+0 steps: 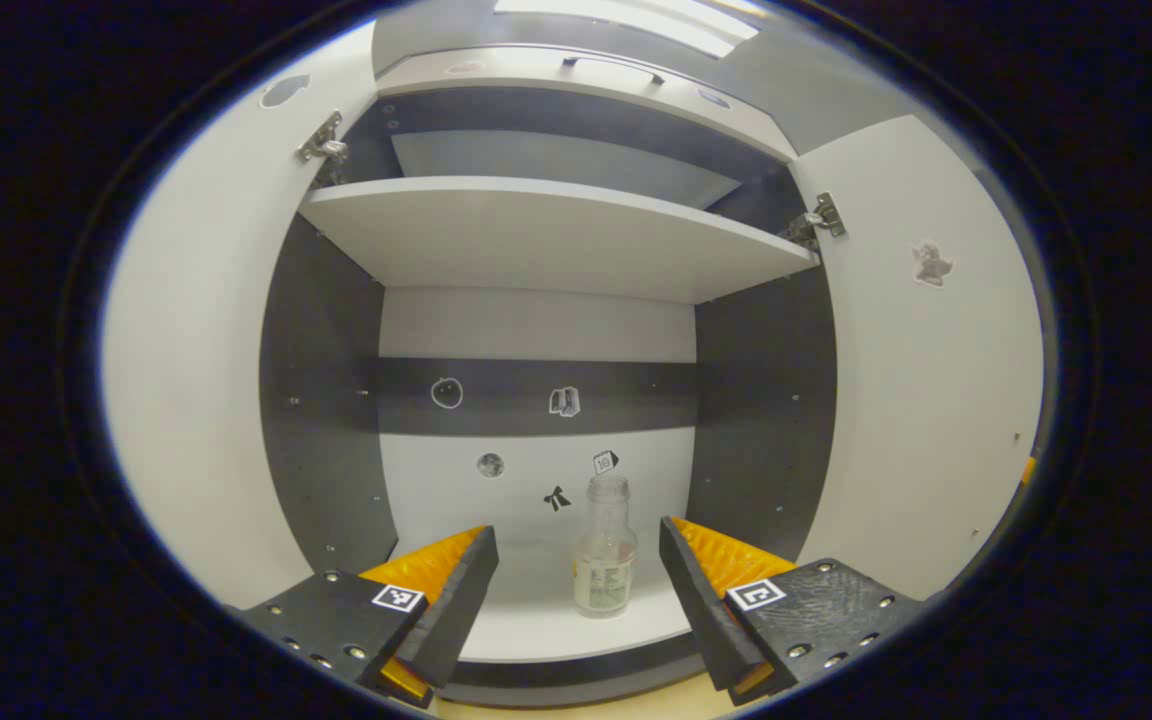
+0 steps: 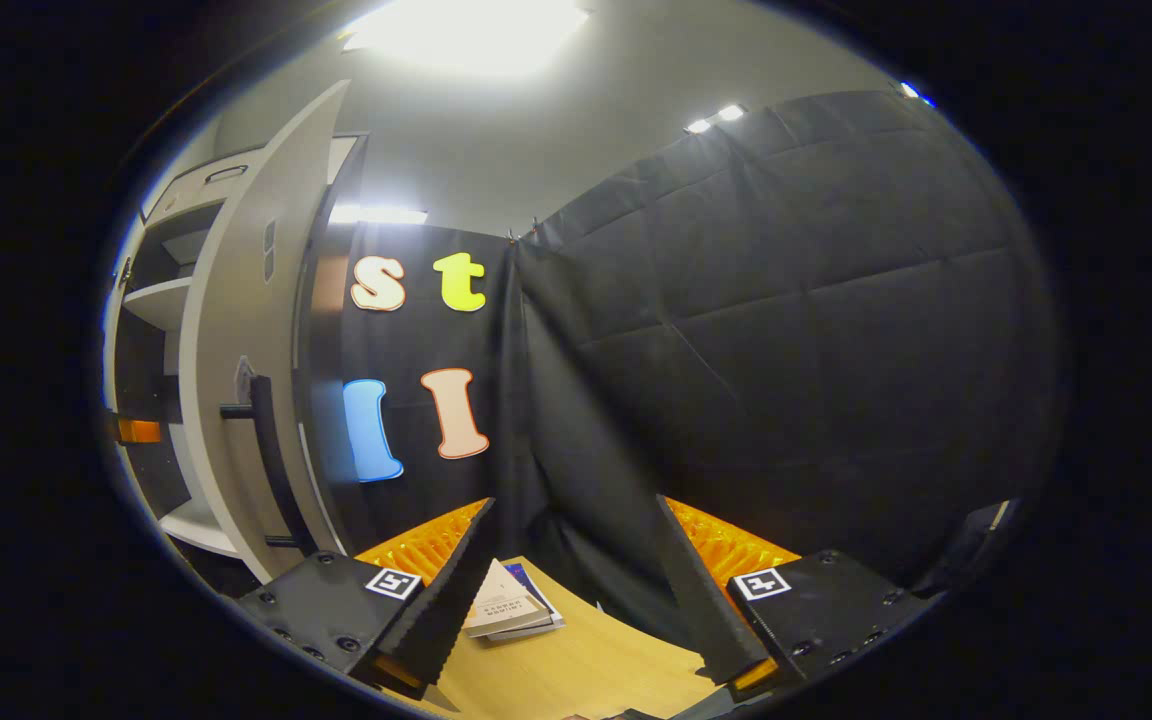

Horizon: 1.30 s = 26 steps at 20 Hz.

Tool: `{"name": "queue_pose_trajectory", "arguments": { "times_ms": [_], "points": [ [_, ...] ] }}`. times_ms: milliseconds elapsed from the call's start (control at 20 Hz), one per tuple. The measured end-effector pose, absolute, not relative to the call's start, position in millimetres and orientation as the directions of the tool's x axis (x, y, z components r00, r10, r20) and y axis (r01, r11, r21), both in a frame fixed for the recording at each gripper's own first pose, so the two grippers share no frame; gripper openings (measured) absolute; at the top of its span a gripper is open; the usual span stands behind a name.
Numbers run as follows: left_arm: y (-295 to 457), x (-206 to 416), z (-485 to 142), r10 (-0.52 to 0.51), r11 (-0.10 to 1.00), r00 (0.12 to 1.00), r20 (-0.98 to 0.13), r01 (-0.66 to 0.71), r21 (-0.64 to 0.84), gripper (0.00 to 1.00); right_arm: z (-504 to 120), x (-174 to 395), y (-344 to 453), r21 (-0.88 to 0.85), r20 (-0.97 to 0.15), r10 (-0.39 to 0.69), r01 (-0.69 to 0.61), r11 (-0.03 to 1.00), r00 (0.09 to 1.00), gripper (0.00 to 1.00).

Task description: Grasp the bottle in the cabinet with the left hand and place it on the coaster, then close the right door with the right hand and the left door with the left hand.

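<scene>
Bottle [image 1: 606, 548]: clear glossy glass with a paper label; cabinet [image 1: 546, 235]: smooth matt white and dark grey panels, shiny metal hinges [image 1: 321, 140]; table [image 2: 576, 665]: smooth light wood-look top carrying paper booklets [image 2: 511, 605]; booth wall [image 2: 786, 320]: matt black quilted cloth.

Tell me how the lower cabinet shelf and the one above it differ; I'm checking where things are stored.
The lower shelf carries a clear bottle, standing upright; the upper shelf shows only its bare underside. The left tongs, open, sit level with the lower shelf, while the upper shelf sits well above them. Both are pale boards spanning the dark cabinet sides.
</scene>
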State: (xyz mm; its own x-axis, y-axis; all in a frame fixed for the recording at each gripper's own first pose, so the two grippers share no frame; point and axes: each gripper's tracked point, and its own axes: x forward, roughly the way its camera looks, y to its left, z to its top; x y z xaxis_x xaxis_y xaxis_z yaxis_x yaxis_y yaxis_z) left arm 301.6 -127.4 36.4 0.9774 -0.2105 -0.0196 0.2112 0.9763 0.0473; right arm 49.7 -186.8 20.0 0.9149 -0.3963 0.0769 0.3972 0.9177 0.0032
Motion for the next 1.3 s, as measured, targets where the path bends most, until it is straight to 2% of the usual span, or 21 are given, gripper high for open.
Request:
{"name": "queue_pose_trajectory", "arguments": {
  "times_ms": [250, 300, 350, 400, 500, 600, 750, 800, 950, 1000, 1050, 1150, 1250, 1300],
  "points": [
    [-144.9, 341.0, 25.2, -0.237, 0.966, 0.971, -0.041, 0.240, 0.094, 0.94, 9.2, 60.0, -211.6, 0.007, 0.053, -0.444, 0.444, 0.896, 0.895, 0.98],
    [-147.8, 348.8, 24.0, -0.238, 0.965, 0.970, -0.044, 0.241, 0.105, 0.91, 6.7, 60.3, -214.6, 0.004, 0.049, -0.453, 0.453, 0.892, 0.890, 0.98],
    [-151.3, 355.4, 23.1, -0.244, 0.963, 0.969, -0.044, 0.247, 0.109, 0.94, 4.8, 61.8, -217.3, 0.001, 0.047, -0.461, 0.461, 0.887, 0.886, 0.98],
    [-156.4, 363.0, 20.5, -0.252, 0.961, 0.967, -0.048, 0.256, 0.108, 0.90, 2.7, 61.9, -219.7, -0.001, 0.045, -0.468, 0.468, 0.884, 0.883, 0.98],
    [-161.3, 378.5, 16.2, -0.256, 0.960, 0.966, -0.049, 0.260, 0.109, 0.94, 1.1, 62.0, -223.1, -0.005, 0.045, -0.481, 0.482, 0.876, 0.875, 0.98],
    [-166.3, 391.2, 10.0, -0.260, 0.959, 0.964, -0.053, 0.264, 0.102, 0.91, 0.6, 63.1, -225.8, -0.007, 0.048, -0.493, 0.494, 0.869, 0.868, 0.96],
    [-172.2, 409.4, -2.7, -0.274, 0.957, 0.959, -0.073, 0.279, 0.081, 0.94, 0.7, 65.2, -231.8, -0.012, 0.053, -0.512, 0.513, 0.858, 0.857, 0.98],
    [-172.8, 413.3, -2.9, -0.277, 0.957, 0.958, -0.074, 0.282, 0.074, 0.91, 1.2, 66.9, -235.2, -0.014, 0.054, -0.519, 0.520, 0.854, 0.853, 0.98],
    [-175.2, 429.8, -15.0, -0.272, 0.961, 0.959, -0.081, 0.275, 0.031, 0.66, 2.5, 69.9, -244.5, -0.021, 0.062, -0.539, 0.541, 0.841, 0.840, 0.98],
    [-174.9, 433.3, -16.1, -0.274, 0.961, 0.959, -0.078, 0.276, 0.011, 0.73, 0.5, 66.9, -248.3, -0.020, 0.064, -0.542, 0.544, 0.839, 0.838, 0.98],
    [-174.4, 434.0, -15.5, -0.270, 0.963, 0.960, -0.073, 0.270, -0.016, 0.74, 0.2, 68.3, -249.9, -0.018, 0.065, -0.543, 0.545, 0.838, 0.837, 0.98],
    [-172.0, 441.9, -14.4, -0.258, 0.965, 0.964, -0.059, 0.254, -0.071, 0.43, 0.0, 70.5, -251.6, -0.018, 0.066, -0.543, 0.545, 0.838, 0.837, 0.97],
    [-164.9, 445.0, -16.4, -0.243, 0.967, 0.968, -0.058, 0.238, -0.090, 0.43, 0.1, 78.0, -253.0, -0.014, 0.066, -0.537, 0.539, 0.842, 0.841, 0.97],
    [-162.8, 445.7, -15.6, -0.235, 0.969, 0.970, -0.065, 0.229, -0.089, 0.39, -1.9, 80.9, -252.9, -0.012, 0.066, -0.532, 0.534, 0.845, 0.844, 0.98]
  ]
}}
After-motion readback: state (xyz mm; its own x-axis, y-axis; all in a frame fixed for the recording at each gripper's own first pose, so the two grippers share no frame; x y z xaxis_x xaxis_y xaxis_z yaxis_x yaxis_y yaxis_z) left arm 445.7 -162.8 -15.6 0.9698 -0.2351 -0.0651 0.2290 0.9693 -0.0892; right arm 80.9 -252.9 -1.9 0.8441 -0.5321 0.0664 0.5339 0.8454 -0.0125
